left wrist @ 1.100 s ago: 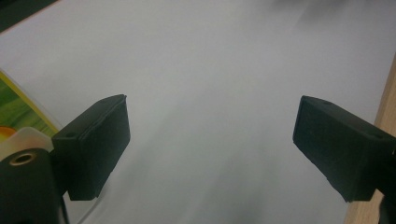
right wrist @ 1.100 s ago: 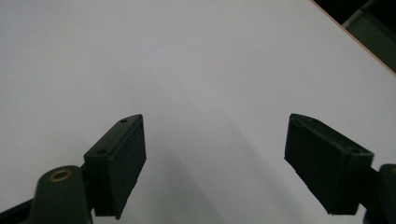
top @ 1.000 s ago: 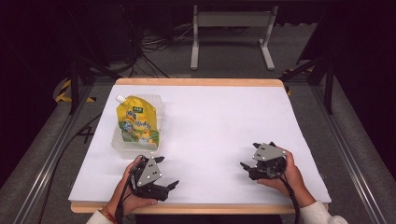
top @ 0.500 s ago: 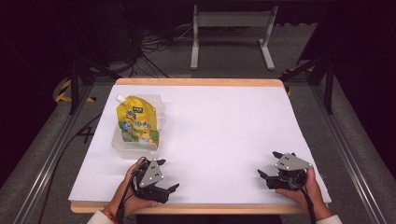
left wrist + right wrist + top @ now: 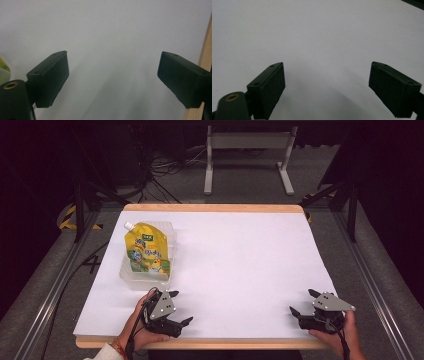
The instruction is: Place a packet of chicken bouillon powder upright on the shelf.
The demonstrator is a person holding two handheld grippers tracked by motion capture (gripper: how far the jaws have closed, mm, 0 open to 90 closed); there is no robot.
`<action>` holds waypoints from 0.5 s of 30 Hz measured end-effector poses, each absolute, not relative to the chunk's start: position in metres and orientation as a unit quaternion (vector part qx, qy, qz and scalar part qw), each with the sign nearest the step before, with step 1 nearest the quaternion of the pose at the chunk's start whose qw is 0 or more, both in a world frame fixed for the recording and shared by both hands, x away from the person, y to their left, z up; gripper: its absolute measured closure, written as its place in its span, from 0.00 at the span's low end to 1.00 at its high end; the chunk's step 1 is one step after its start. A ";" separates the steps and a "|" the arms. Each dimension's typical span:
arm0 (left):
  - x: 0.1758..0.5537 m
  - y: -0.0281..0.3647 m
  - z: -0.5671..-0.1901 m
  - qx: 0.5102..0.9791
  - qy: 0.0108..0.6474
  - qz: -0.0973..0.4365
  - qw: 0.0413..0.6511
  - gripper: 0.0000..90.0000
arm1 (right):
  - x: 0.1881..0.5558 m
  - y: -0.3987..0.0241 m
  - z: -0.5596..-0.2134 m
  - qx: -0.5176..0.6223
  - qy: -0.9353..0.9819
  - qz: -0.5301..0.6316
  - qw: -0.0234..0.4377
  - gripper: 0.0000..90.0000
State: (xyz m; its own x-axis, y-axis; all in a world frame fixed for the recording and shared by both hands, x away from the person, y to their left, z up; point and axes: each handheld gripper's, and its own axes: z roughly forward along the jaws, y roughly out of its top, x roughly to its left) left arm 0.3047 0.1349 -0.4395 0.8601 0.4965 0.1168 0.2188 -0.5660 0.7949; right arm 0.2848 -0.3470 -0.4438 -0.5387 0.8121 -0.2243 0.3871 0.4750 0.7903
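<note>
1. Resting low at the near edge of the worktop [image 5: 240,270], the left tool [image 5: 176,325] has its jaws spread wide with nothing between them; the left gripper view shows bare white surface in the gap of the left tool [image 5: 112,80].
2. The right tool [image 5: 302,307] sits at the near right corner, jaws likewise wide apart and empty; the right gripper view shows plain white worktop ahead of the right tool [image 5: 327,85].
3. From the left tool, the yellow pouch [image 5: 146,251] lies just beyond and slightly to the left, near; from the right tool it is well apart, across most of the worktop. I judge the left hand [image 5: 142,332] the nearer one for any reach.
4. The pouch lies flat in a clear tray [image 5: 172,240], its long axis running away from the person and leaning a little left, with the white cap [image 5: 129,226] at the far left end and the wide bottom toward the left tool.
5. In the high view the left tool's jaws point right, along the near edge, not at the pouch, so I judge a turn of the wrist comes first.
6. Hard to make out: the tray's rim against the white surface, and the print on the pouch. In the left gripper view, a yellow-green sliver at the left edge is cut off.
</note>
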 end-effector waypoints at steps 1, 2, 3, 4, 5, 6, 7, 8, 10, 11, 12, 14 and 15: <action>0.305 0.135 -0.439 0.869 0.206 0.166 0.418 0.12 | 0.285 -0.347 -0.444 0.373 0.804 0.351 0.303 0.16; 0.305 0.135 -0.440 0.869 0.207 0.164 0.418 0.12 | 0.284 -0.348 -0.443 0.375 0.802 0.349 0.308 0.16; 0.306 0.135 -0.441 0.870 0.206 0.162 0.417 0.12 | 0.282 -0.349 -0.442 0.377 0.799 0.352 0.308 0.16; 0.306 0.134 -0.441 0.870 0.205 0.163 0.417 0.12 | 0.282 -0.350 -0.441 0.378 0.797 0.356 0.310 0.16; 0.306 0.134 -0.441 0.870 0.205 0.163 0.417 0.12 | 0.281 -0.350 -0.440 0.377 0.795 0.358 0.312 0.15; 0.306 0.134 -0.440 0.870 0.205 0.162 0.419 0.12 | 0.281 -0.350 -0.440 0.377 0.795 0.358 0.312 0.15; 0.306 0.134 -0.440 0.869 0.206 0.161 0.420 0.12 | 0.281 -0.350 -0.439 0.377 0.796 0.357 0.312 0.15; 0.306 0.134 -0.440 0.870 0.205 0.163 0.418 0.12 | 0.282 -0.350 -0.440 0.375 0.797 0.356 0.311 0.15; 0.306 0.134 -0.440 0.870 0.205 0.162 0.419 0.12 | 0.282 -0.348 -0.441 0.374 0.800 0.352 0.312 0.15; 0.306 0.134 -0.440 0.870 0.205 0.162 0.419 0.12 | 0.282 -0.347 -0.441 0.374 0.801 0.351 0.311 0.15; 0.306 0.134 -0.440 0.870 0.205 0.162 0.419 0.12 | 0.282 -0.347 -0.441 0.373 0.801 0.350 0.311 0.15; 0.307 0.134 -0.440 0.870 0.204 0.162 0.419 0.12 | 0.282 -0.346 -0.440 0.370 0.800 0.352 0.314 0.15; 0.307 0.134 -0.440 0.870 0.205 0.161 0.419 0.12 | 0.282 -0.346 -0.440 0.370 0.800 0.353 0.314 0.15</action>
